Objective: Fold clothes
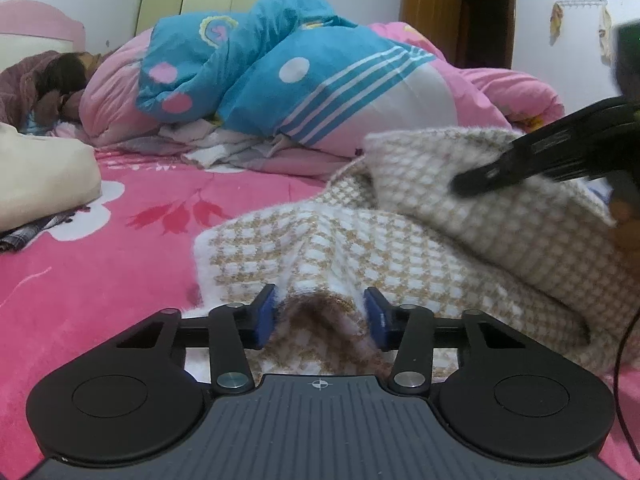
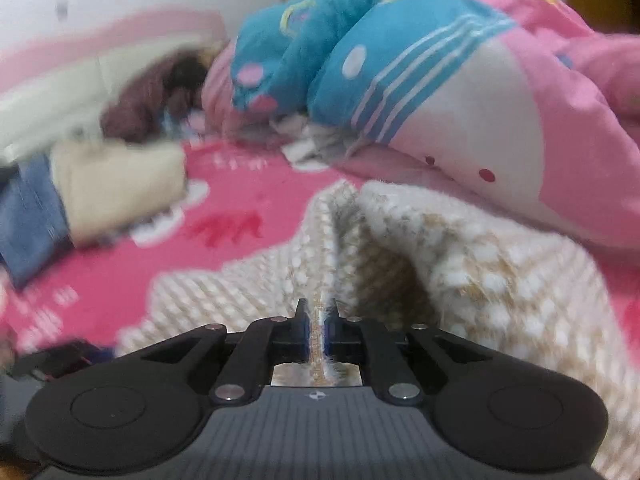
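The beige-and-white checked knit garment (image 1: 420,240) is lying rumpled on the pink floral bedsheet (image 1: 120,240), w/ a big blue and pink duvet (image 1: 304,80) heaped behind it. Left gripper (image 1: 320,316) has its fingers spread pretty wide w/ a raised hump of the knit sitting between the blue pads (image 1: 264,316), not pinched tho. Right gripper (image 2: 317,336) is squeezed nearly closed on a thin fold of the same garment, pic's blurry btw.
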